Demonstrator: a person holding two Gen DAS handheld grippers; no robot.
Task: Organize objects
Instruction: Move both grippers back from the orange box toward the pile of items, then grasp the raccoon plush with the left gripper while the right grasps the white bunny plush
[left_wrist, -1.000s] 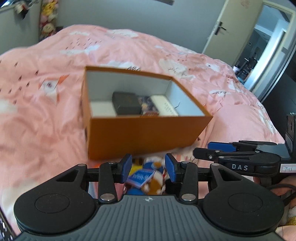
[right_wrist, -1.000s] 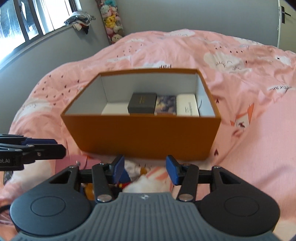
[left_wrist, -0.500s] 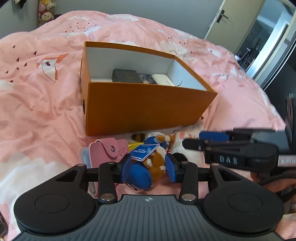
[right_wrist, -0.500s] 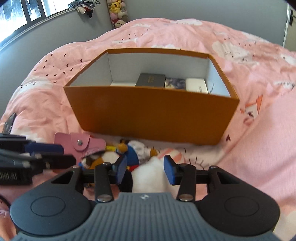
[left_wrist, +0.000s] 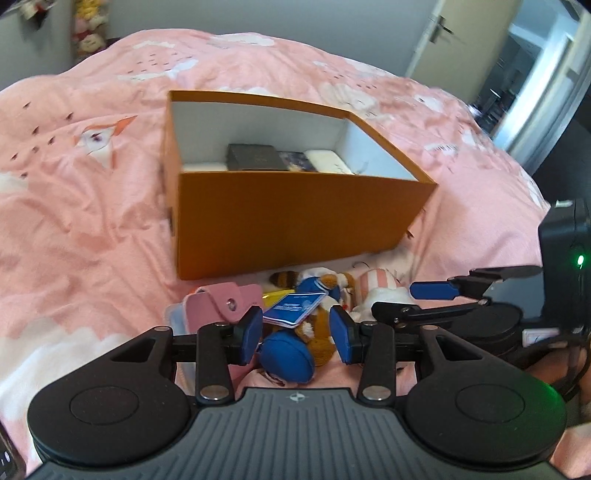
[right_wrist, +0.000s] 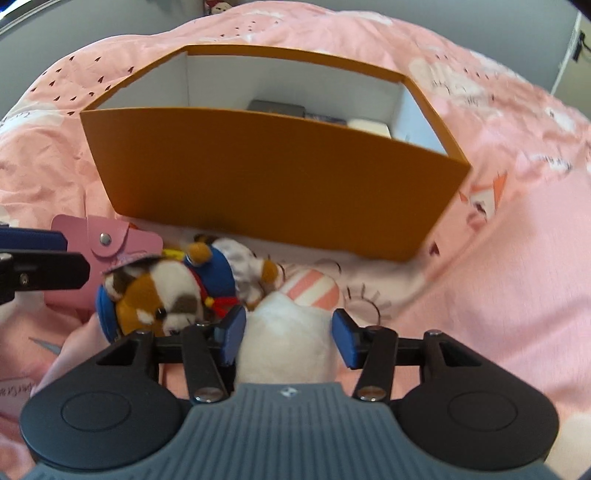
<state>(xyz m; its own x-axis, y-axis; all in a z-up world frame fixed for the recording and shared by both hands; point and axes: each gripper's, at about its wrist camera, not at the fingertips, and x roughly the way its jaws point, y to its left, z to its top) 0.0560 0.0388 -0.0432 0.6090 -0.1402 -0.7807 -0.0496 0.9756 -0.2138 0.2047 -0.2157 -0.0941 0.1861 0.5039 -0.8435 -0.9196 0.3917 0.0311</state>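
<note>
Softly rumpled, the pink bedspread (left_wrist: 92, 221) is a thin printed cotton with white clouds and small dark marks, and on it sits an orange cardboard box (left_wrist: 295, 225), rectangular, smooth-sided, white inside. Within it lie a dark flat case (left_wrist: 255, 157), a patterned packet and a pale rounded bar, side by side along the far wall. Just before the box's near wall is a huddle of soft things: a pink leatherette pouch (right_wrist: 107, 240) with a snap button, a fuzzy brown-and-white plush dog (right_wrist: 155, 295) in blue with a glossy blue paper tag (left_wrist: 295, 304), and a white fleecy plush toy (right_wrist: 288, 339) with a pink-striped ear. The left tongs (left_wrist: 297, 334) stand moderately wide above the dog's blue cap, the pads not pressing on anything. The right tongs (right_wrist: 288, 334) have just been opening a little; the white plush fills the gap between them, the left pad against its fur, the right pad just clear.
</note>
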